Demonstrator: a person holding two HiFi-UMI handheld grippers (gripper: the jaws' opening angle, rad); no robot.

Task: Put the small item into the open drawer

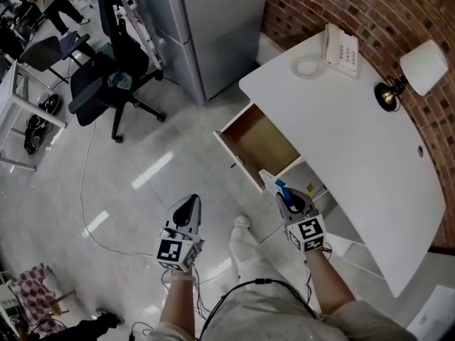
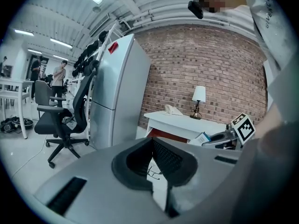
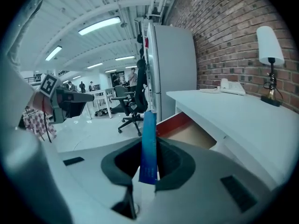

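Small blue-and-white packet (image 3: 148, 143) is standing edge-on between the jaws of the right gripper (image 1: 283, 194), which are pressing on its flat faces, so most of its length is sticking out past the tips. Gripped by its lower end like that, the free end can probably be led into the open drawer (image 1: 259, 144) first, with the jaws staying clear of the drawer walls. In the head view the packet is hanging just outside the drawer's front corner, above the floor and not yet over the wooden bottom.

The right forearm (image 1: 330, 283) is reaching forward beside the white desk (image 1: 355, 141), with the gripper pointing ahead and somewhat downward toward the drawer mouth. The left gripper (image 1: 188, 203) is carrying nothing, its jaw tips meeting with only floor showing behind them. The left forearm (image 1: 178, 300) is holding it out low over the floor, well apart from the drawer, seemingly so it is not crowding the side where the packet has to go in.
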